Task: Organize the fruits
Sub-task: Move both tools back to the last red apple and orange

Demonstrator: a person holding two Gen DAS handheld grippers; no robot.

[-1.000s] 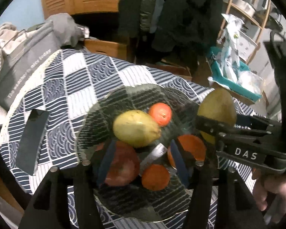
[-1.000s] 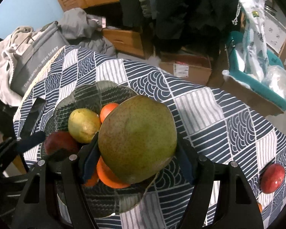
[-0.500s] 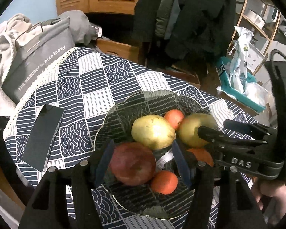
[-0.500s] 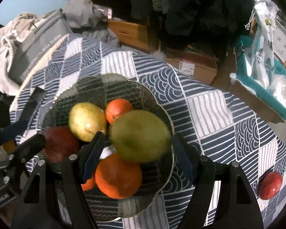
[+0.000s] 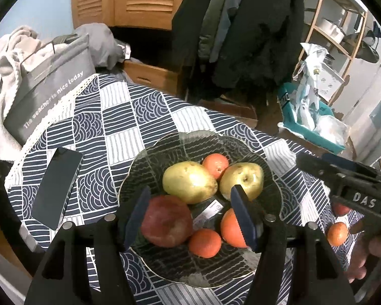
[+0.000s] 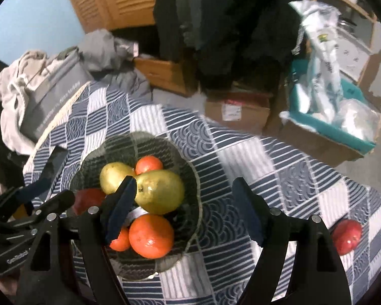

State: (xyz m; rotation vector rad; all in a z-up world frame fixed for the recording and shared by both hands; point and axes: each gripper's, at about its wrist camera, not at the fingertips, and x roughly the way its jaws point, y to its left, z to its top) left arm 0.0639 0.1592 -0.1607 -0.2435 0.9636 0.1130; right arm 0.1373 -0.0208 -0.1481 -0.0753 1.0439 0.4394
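Note:
A dark glass bowl [image 5: 149, 160] [image 6: 190, 175] on the patterned cloth holds two yellow-green mangoes [image 5: 241, 180] [image 5: 188, 181], a red apple [image 5: 166, 219] and three oranges [image 5: 217, 161]. The mango [image 6: 160, 194] on the right lies free in the bowl. My left gripper [image 5: 190, 216] is open and empty above the bowl's near side. My right gripper [image 6: 183, 213] is open and empty above the bowl's right rim. It also shows at the right in the left wrist view [image 5: 343, 178]. A red apple [image 6: 346, 236] and an orange [image 5: 337, 233] lie on the cloth to the right.
A dark phone [image 5: 57, 186] lies on the cloth left of the bowl. A grey bag [image 5: 48, 89] and clothes sit at the table's far left edge. Cardboard boxes [image 6: 238, 113] and a teal bin [image 6: 337, 117] stand on the floor beyond.
My right gripper has let the mango go into the bowl, opened and pulled back to the right. My left gripper has drawn back from the bowl.

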